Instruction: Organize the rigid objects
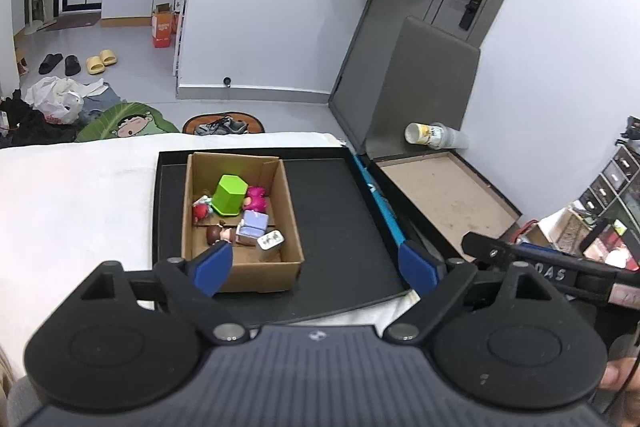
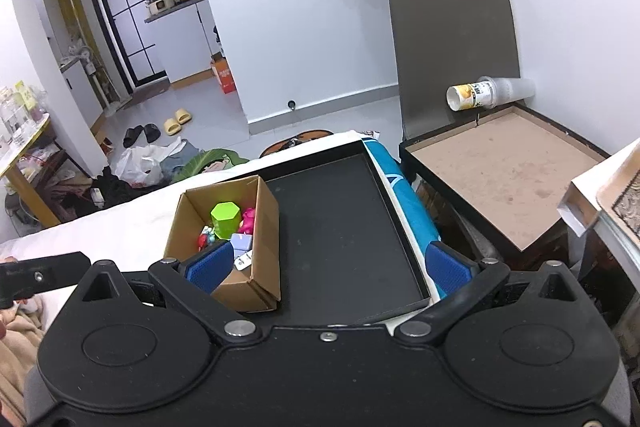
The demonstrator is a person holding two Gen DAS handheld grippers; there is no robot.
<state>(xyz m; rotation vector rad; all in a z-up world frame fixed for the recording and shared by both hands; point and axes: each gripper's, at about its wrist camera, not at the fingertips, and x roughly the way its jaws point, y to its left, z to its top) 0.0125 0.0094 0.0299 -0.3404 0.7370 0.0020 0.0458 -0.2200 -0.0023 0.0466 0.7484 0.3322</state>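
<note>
A brown cardboard box (image 1: 294, 227) stands on the left part of a black tray (image 1: 340, 211) on a white bed. In it lie a green hexagonal cup (image 1: 229, 195), a pink toy (image 1: 256, 199), a red figure (image 1: 200, 211), a lilac block (image 1: 253, 223), a brown-haired figure (image 1: 220, 235) and a small white block (image 1: 271, 239). My left gripper (image 1: 316, 267) is open and empty, above the tray's near edge. My right gripper (image 2: 330, 263) is open and empty, also above the near edge. The box (image 2: 264, 227), cup (image 2: 226, 219) and tray (image 2: 344, 227) show in the right wrist view too.
The white bed (image 1: 72, 207) spreads left. A blue-edged strip (image 1: 384, 211) runs along the tray's right side. A brown-topped stand (image 2: 504, 171) with a tipped paper cup (image 2: 472, 97) is on the right. Slippers, bags and clothes lie on the floor beyond.
</note>
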